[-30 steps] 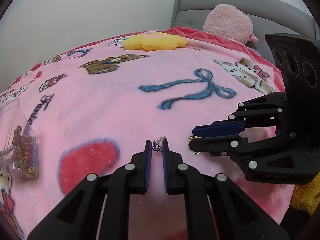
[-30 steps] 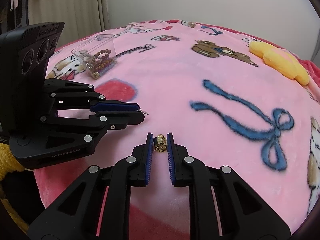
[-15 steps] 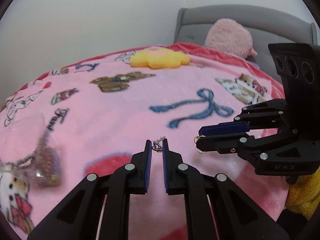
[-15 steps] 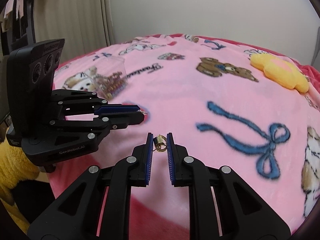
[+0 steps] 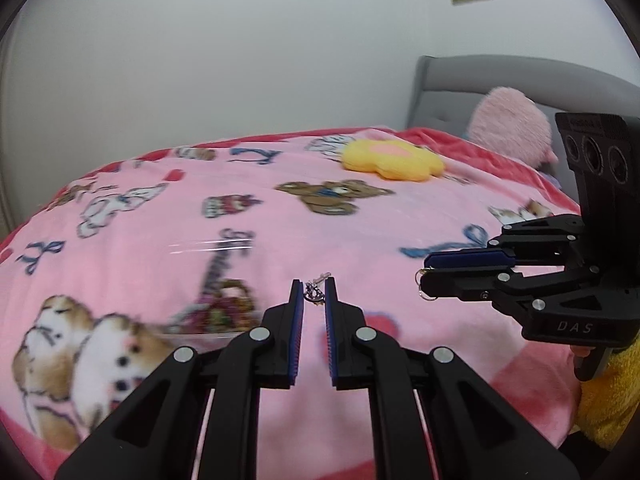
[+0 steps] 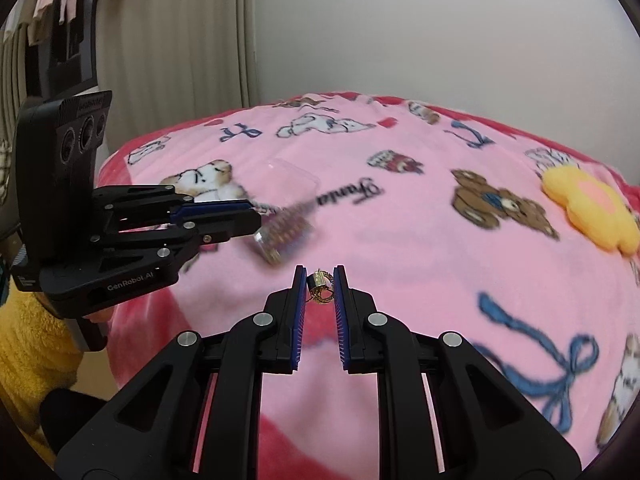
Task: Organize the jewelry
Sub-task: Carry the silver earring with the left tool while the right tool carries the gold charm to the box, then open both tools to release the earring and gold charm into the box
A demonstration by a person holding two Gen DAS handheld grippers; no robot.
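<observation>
Both grippers have risen off the bed (image 5: 360,232). Left gripper (image 5: 314,292) still pinches the silver earring (image 5: 313,293); right gripper (image 6: 320,286) the gold earring (image 6: 321,288). Bead bag (image 6: 286,224) ahead: transfer stage.

Bed (image 5: 460,76) with grey headboard, covered by pink cartoon blanket (image 5: 360,232). On blanket: yellow flower cushion (image 5: 394,160) near headboard, pink plush (image 5: 510,124) against headboard, clear bag of beads (image 6: 286,216), blurred, well away from headboard.
</observation>
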